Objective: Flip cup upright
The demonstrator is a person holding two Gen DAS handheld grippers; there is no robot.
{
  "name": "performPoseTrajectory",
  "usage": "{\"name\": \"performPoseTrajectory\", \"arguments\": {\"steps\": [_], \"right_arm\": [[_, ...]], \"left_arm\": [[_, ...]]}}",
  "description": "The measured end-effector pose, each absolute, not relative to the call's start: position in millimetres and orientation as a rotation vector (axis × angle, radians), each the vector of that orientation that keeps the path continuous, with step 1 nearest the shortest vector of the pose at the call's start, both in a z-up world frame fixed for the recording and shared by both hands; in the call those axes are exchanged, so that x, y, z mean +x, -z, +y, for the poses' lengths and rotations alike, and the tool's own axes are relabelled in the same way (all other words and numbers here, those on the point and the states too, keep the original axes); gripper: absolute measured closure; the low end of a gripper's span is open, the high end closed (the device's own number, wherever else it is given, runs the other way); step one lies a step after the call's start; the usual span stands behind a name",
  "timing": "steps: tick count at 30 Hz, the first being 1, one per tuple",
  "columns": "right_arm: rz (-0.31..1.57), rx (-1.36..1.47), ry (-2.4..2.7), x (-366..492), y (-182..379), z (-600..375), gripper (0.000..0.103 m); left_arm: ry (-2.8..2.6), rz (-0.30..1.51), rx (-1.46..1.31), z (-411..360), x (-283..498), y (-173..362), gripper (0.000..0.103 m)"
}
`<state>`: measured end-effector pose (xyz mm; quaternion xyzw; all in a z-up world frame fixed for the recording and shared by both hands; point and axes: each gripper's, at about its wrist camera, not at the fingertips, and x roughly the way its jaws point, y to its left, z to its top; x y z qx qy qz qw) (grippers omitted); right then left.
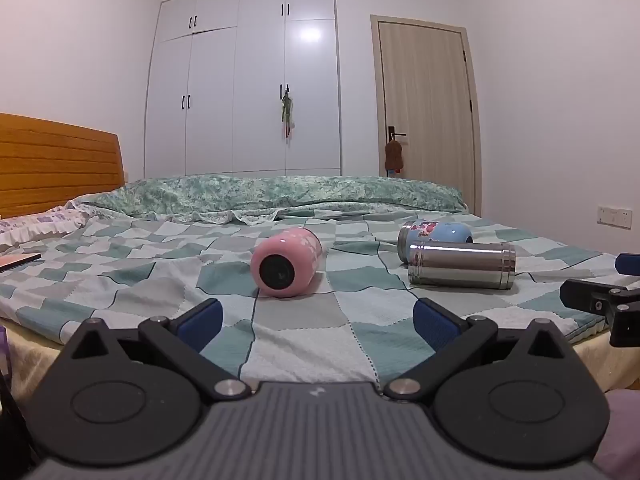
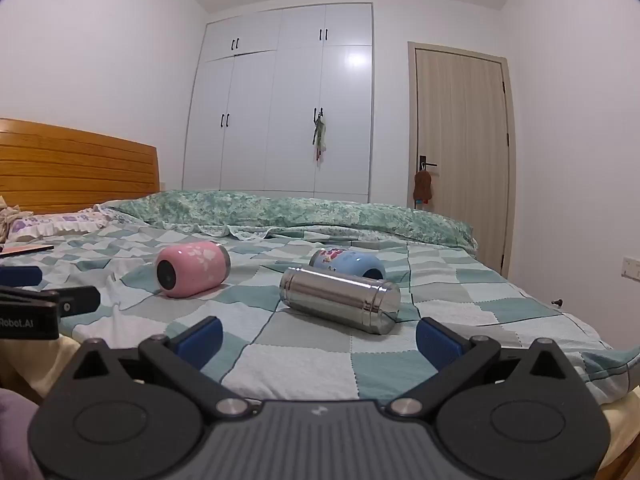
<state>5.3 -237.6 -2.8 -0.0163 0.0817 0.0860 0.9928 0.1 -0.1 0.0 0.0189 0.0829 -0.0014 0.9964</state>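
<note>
- My left gripper (image 1: 316, 322) has its fingers spread, holding nothing, low in the frame.
- My right gripper (image 2: 318, 338) is spread too, empty.
- Pink cup (image 1: 286, 262) lies sideways mid-frame on the bed (image 1: 120, 280).
- Steel cup (image 2: 340, 304) and blue cup (image 2: 348, 264) lie touching, centre-right.

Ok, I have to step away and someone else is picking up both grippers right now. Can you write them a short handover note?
Left gripper: open, empty, at the bed's near edge, facing the pink cup.
Right gripper: open, empty, facing the steel cup.
Cups: all three lie on their sides on the checked bedspread. The pink one is to the left, apart from the others. The steel one is to the right, with the blue cup just behind it; whether those two touch I cannot tell.
Done: nothing, no cup is upright.
Left: grasp a cup and stand it up; pink looks the easiest for the left gripper.
</note>
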Motion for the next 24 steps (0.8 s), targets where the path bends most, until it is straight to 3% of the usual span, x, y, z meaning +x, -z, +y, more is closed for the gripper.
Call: {"name": "performPoseTrajectory", "arguments": {"steps": [24], "right_arm": [[0.166,-0.045,-0.173,5.5,3.2,-237.4,0.000]], "left_arm": [[0.018,0.155,0.024,0.9,-2.3,-0.3,0.000]]}}
